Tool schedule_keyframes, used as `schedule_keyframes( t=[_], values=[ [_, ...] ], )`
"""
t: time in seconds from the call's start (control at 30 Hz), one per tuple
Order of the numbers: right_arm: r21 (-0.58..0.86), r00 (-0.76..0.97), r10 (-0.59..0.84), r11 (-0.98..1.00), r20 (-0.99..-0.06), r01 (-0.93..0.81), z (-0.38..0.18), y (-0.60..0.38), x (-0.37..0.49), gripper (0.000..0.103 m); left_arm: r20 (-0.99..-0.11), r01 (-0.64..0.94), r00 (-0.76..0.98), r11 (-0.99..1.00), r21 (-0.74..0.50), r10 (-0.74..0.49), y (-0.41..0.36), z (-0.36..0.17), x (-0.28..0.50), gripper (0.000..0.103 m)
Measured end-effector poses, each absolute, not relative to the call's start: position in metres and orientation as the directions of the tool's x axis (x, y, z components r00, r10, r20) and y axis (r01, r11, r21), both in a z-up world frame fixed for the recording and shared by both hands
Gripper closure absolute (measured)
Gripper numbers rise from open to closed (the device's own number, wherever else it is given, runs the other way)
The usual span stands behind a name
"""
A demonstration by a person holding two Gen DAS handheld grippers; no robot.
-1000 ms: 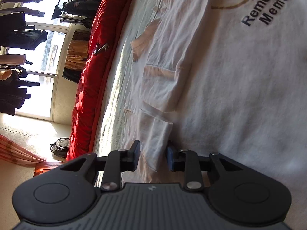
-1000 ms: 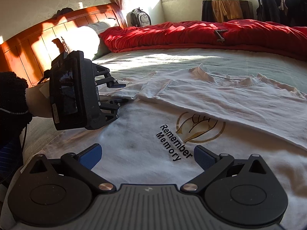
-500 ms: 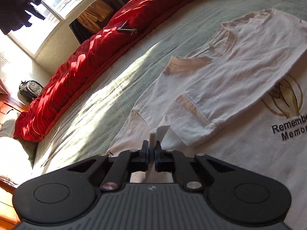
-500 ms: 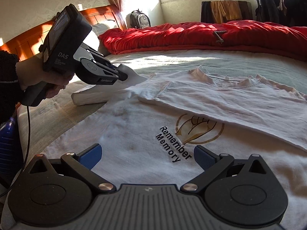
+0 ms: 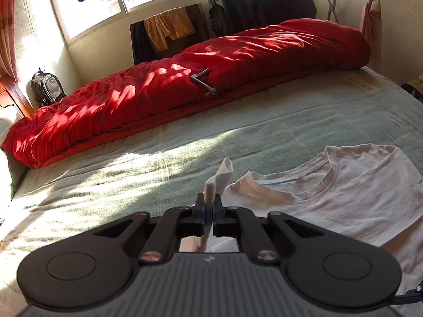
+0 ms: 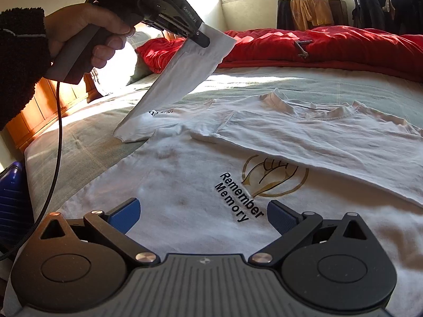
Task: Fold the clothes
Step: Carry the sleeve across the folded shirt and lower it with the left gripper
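A white T-shirt point(image 6: 304, 137) printed "Remember Memory" lies on the green bed sheet point(image 6: 264, 82), its far side folded over the front. It also shows in the left wrist view point(image 5: 343, 192). My left gripper point(image 5: 208, 207) is shut on the shirt's sleeve point(image 5: 219, 177). In the right wrist view the left gripper point(image 6: 202, 41) holds that sleeve point(image 6: 179, 76) lifted high above the bed. My right gripper point(image 6: 203, 215) is open and empty, low over the shirt's front near the print.
A red quilt point(image 5: 185, 89) lies rolled along the bed's far side with a metal tool point(image 5: 203, 82) on it. A wooden headboard point(image 6: 39, 111) and pillow are at the left. A backpack point(image 5: 46, 87) and hanging clothes stand by the window.
My left gripper closed on the sleeve and raised it well above the bed, tilting up towards the window. My right gripper stayed open in place.
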State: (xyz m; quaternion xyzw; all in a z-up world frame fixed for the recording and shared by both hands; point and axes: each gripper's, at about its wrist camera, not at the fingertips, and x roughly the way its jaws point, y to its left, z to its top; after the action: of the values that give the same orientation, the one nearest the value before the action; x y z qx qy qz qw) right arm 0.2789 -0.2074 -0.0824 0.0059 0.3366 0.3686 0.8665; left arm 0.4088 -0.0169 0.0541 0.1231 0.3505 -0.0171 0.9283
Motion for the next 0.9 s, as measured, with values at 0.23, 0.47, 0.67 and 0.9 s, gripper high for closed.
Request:
schedule_keyframes(
  t=[0.23, 0.47, 0.67, 0.9],
  values=[
    [0.276, 0.513, 0.635, 0.743, -0.578, -0.609, -0.080, -0.216, 0.282, 0.000, -0.641, 0.163, 0.767, 0.972, 0.166, -0.019, -0.060, 0.062, 0.427, 0.100],
    [0.290, 0.532, 0.608, 0.774, -0.590, -0.563, -0.077, -0.233, 0.289, 0.000, -0.665, 0.254, 0.741, 0.956, 0.144, -0.097, -0.110, 0.053, 0.435, 0.100],
    [0.264, 0.555, 0.553, 0.815, -0.622, -0.515, -0.077, -0.250, 0.296, 0.000, -0.684, 0.313, 0.717, 0.939, 0.144, -0.134, -0.142, 0.050, 0.440, 0.100],
    [0.266, 0.555, 0.502, 0.851, -0.663, -0.452, -0.082, -0.262, 0.304, 0.000, -0.700, 0.366, 0.697, 0.917, 0.157, -0.158, -0.175, 0.044, 0.445, 0.100]
  ],
)
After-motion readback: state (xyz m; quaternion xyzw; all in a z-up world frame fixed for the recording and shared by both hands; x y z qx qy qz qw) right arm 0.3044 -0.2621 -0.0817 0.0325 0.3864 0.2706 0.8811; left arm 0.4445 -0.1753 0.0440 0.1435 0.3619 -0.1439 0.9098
